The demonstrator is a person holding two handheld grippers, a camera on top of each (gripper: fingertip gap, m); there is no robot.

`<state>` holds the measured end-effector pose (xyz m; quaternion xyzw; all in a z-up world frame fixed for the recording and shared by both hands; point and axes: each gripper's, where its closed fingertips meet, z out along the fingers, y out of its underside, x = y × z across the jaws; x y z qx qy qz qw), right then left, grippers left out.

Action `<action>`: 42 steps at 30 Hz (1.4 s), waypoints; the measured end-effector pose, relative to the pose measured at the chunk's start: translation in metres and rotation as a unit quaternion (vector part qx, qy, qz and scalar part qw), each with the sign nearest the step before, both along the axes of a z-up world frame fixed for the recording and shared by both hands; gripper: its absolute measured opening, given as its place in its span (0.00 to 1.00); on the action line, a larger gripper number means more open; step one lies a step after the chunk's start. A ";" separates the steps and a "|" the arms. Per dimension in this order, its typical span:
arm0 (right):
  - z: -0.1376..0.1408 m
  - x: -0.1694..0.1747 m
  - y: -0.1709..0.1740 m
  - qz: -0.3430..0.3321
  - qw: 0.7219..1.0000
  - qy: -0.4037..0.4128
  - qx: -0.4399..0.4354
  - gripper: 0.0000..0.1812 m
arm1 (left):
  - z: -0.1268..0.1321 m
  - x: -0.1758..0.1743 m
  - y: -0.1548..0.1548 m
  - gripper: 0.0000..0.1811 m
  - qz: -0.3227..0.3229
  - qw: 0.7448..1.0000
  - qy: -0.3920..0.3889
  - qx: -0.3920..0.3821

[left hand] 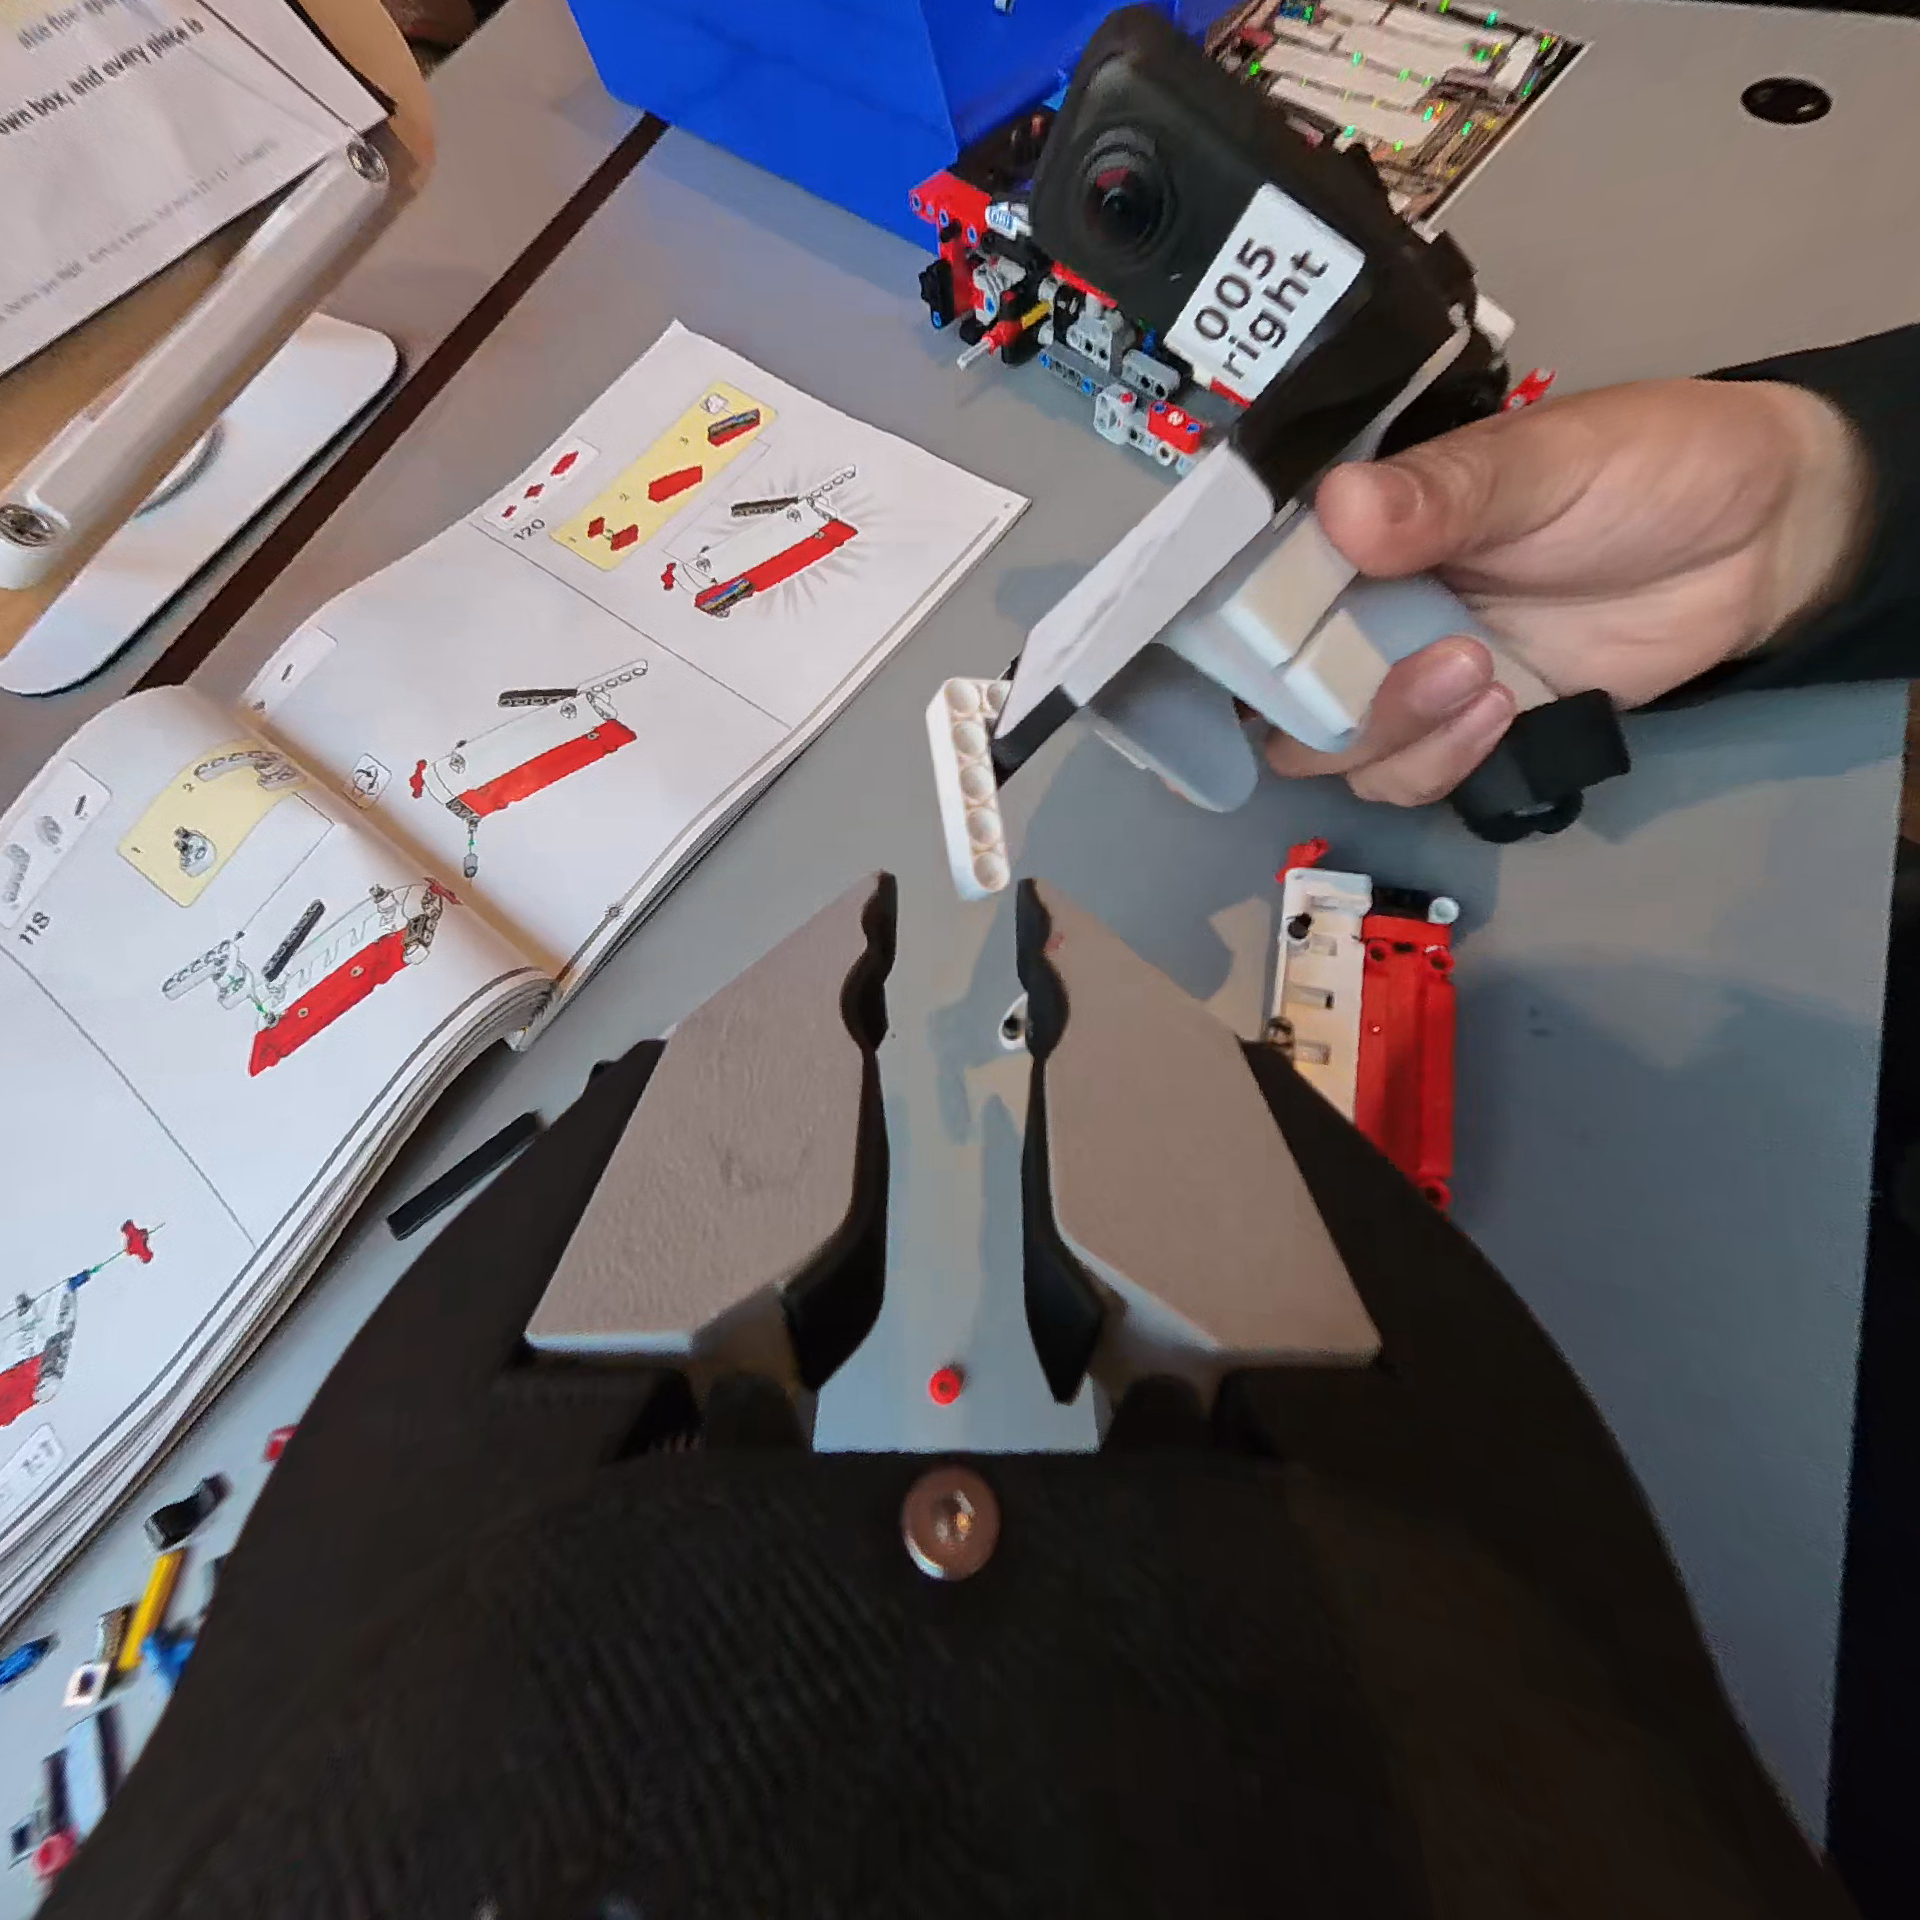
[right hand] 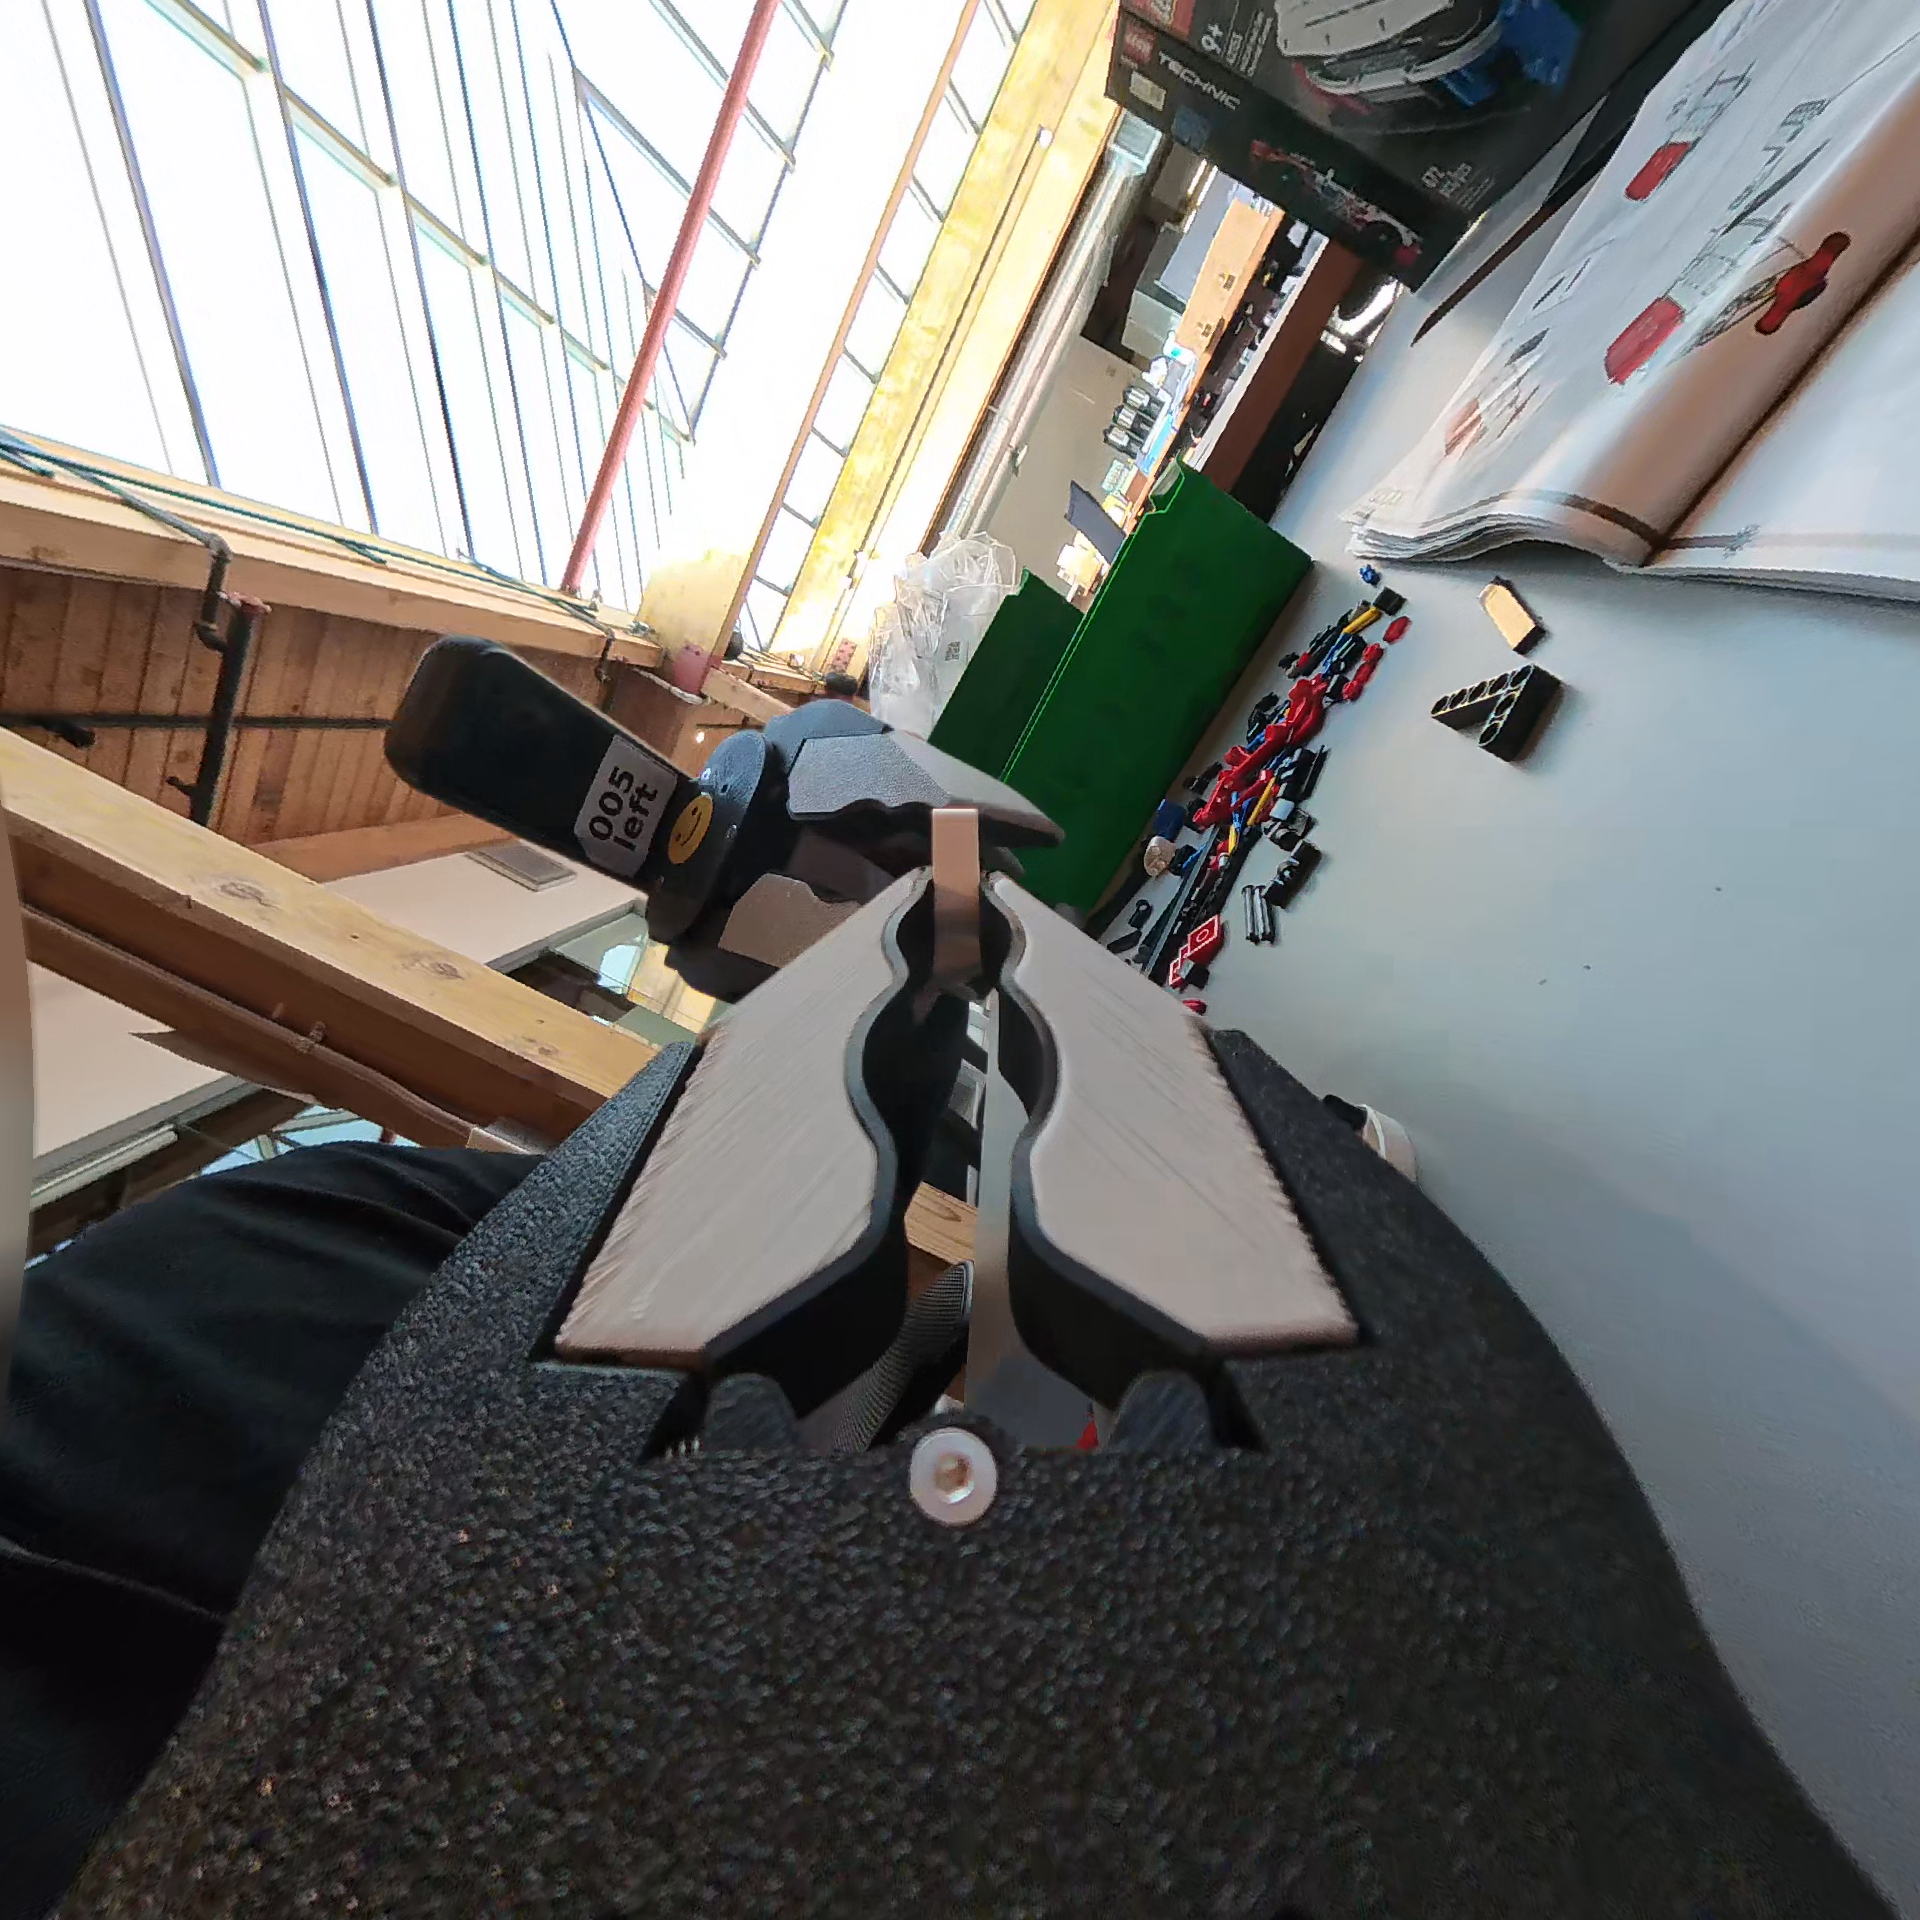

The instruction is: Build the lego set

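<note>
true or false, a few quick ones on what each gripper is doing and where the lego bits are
1. The right gripper is shut on a white beam. True.
2. The left gripper holds the white beam too. False: its jaws stand open and empty, just below the beam's lower end.
3. The instruction booklet lies open on the table. True.
4. The red and white subassembly sits on top of the booklet. False: it lies on the bare table, on the other side of the left gripper.
5. A small red pin lies on the table between the left gripper's fingers. True.

Left wrist view looks steeply down on the grey table [left hand: 1662,1351]; right wrist view is rolled sideways, sharing it.
</note>
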<state>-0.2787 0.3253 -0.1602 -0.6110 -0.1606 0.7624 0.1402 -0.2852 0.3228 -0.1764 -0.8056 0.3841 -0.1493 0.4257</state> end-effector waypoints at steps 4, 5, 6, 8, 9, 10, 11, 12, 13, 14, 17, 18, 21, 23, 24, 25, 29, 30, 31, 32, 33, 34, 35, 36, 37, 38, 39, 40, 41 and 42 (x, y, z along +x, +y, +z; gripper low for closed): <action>0.000 0.001 0.001 -0.005 1.000 0.002 -0.007 0.04 | 0.007 0.008 -0.001 0.14 0.018 0.998 -0.054 -0.012; 0.001 0.000 0.000 -0.002 1.000 0.007 -0.013 0.04 | 0.007 0.008 -0.001 0.11 0.020 0.998 -0.058 -0.007; 0.002 -0.001 -0.001 0.001 1.000 0.010 -0.018 0.04 | 0.007 0.006 0.001 0.08 0.027 0.998 -0.053 0.004; 0.001 -0.002 -0.002 0.001 1.000 0.011 -0.021 0.04 | 0.008 0.005 0.001 0.04 0.034 0.998 -0.044 0.021; 0.002 -0.003 -0.003 0.002 1.000 0.015 -0.022 0.04 | 0.010 0.005 0.001 0.03 0.038 0.998 -0.043 0.031; 0.003 -0.002 -0.003 0.003 1.000 0.018 -0.023 0.04 | 0.012 0.005 0.001 0.03 0.042 0.998 -0.042 0.037; 0.003 -0.003 -0.004 0.004 1.000 0.017 -0.022 0.04 | 0.011 0.005 0.000 0.03 0.048 0.997 -0.043 0.037; 0.001 -0.003 -0.005 0.004 1.000 0.011 -0.017 0.04 | 0.011 0.005 0.000 0.04 0.058 0.997 -0.050 0.032; -0.002 -0.004 -0.005 0.002 1.000 0.000 -0.012 0.04 | 0.013 0.007 -0.001 0.06 0.065 0.995 -0.072 0.026; -0.003 -0.004 -0.005 0.001 1.000 -0.005 -0.011 0.04 | 0.016 0.009 -0.002 0.08 0.066 0.993 -0.096 0.020; -0.003 -0.006 -0.007 0.009 0.999 0.006 -0.033 0.04 | 0.014 0.004 -0.003 0.03 0.076 0.992 -0.102 0.022; -0.005 -0.007 -0.008 0.009 0.999 0.002 -0.032 0.04 | 0.012 0.004 -0.004 0.03 0.077 0.992 -0.100 0.020; -0.009 -0.010 -0.012 0.010 1.000 -0.012 -0.026 0.04 | 0.008 0.000 -0.007 0.02 0.076 0.994 -0.071 0.028; -0.013 -0.011 -0.014 0.011 0.999 -0.036 -0.001 0.04 | 0.004 -0.002 -0.009 0.02 0.077 0.995 -0.051 0.030; -0.014 -0.010 -0.015 0.013 0.998 -0.051 0.018 0.05 | 0.002 -0.006 -0.010 0.02 0.081 0.995 -0.044 0.027; -0.015 -0.009 -0.016 0.017 0.997 -0.067 0.040 0.08 | 0.001 -0.010 -0.010 0.02 0.086 0.995 -0.042 0.023; -0.023 0.000 -0.016 0.029 0.976 -0.147 0.158 0.15 | -0.008 -0.031 -0.011 0.02 0.113 0.992 -0.053 -0.006; -0.029 0.002 -0.016 0.033 0.964 -0.176 0.196 0.15 | -0.011 -0.035 -0.011 0.02 0.119 0.991 -0.054 -0.012; -0.037 0.004 -0.016 0.039 0.949 -0.207 0.234 0.14 | -0.015 -0.036 -0.012 0.02 0.120 0.991 -0.053 -0.023; -0.047 0.006 -0.014 0.044 0.931 -0.241 0.270 0.14 | -0.019 -0.038 -0.012 0.02 0.123 0.991 -0.049 -0.030; -0.057 0.008 -0.011 0.045 0.911 -0.275 0.304 0.14 | -0.023 -0.040 -0.012 0.02 0.124 0.991 -0.045 -0.032; -0.065 0.010 -0.009 0.050 0.893 -0.301 0.332 0.15 | -0.027 -0.040 -0.013 0.02 0.121 0.991 -0.040 -0.036; -0.071 0.011 -0.009 0.058 0.878 -0.318 0.352 0.15 | -0.031 -0.040 -0.014 0.02 0.120 0.991 -0.034 -0.038; -0.075 0.011 -0.009 0.066 0.868 -0.330 0.366 0.15 | -0.034 -0.042 -0.015 0.02 0.121 0.992 -0.027 -0.039; -0.078 0.011 -0.011 0.074 0.861 -0.335 0.375 0.15 | -0.037 -0.042 -0.015 0.02 0.121 0.992 -0.021 -0.041; -0.080 0.010 -0.013 0.081 0.858 -0.337 0.380 0.15 | -0.039 -0.043 -0.016 0.02 0.121 0.992 -0.018 -0.043; -0.081 0.010 -0.014 0.085 0.856 -0.338 0.382 0.14 | -0.041 -0.044 -0.016 0.03 0.122 0.991 -0.017 -0.044; -0.083 0.009 -0.014 0.087 0.856 -0.338 0.382 0.15 | -0.042 -0.045 -0.017 0.03 0.122 0.991 -0.018 -0.045; -0.084 0.009 -0.015 0.088 0.856 -0.338 0.380 0.15 | -0.042 -0.046 -0.017 0.02 0.123 0.991 -0.020 -0.047; -0.085 0.009 -0.015 0.089 0.857 -0.338 0.378 0.14 | -0.043 -0.047 -0.017 0.03 0.123 0.991 -0.022 -0.049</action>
